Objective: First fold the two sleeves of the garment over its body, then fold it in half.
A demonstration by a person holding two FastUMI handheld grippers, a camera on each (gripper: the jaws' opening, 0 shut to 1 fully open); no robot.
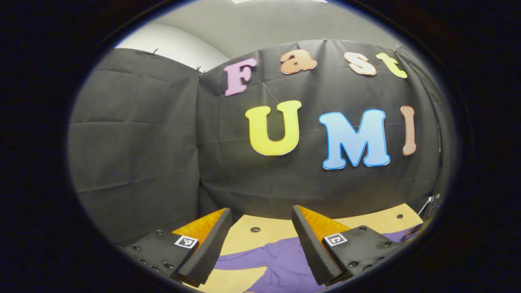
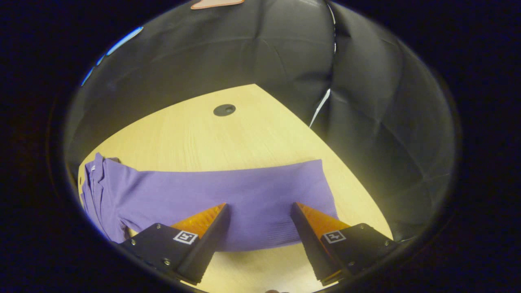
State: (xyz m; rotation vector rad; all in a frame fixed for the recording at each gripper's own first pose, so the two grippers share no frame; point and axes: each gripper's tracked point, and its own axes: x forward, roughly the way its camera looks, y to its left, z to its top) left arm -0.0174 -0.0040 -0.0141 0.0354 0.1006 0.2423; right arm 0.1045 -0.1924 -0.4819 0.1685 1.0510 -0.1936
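Bench (image 2: 252, 134) edge meets the booth wall at 1 o'clock. Right gripper (image 2: 258, 213) gapes wide, empty, over the purple garment (image 2: 228, 191); left gripper (image 1: 260, 221), equally spread, holds nothing, garment beneath.

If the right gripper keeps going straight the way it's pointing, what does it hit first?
Probably the purple ribbed garment lying flat on the wooden table; the open right gripper points down at its sleeve end, though depth is unclear.

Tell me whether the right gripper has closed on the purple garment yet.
No: in the right gripper view the right gripper stands open, its fingers apart above the purple garment lying flat on the table.
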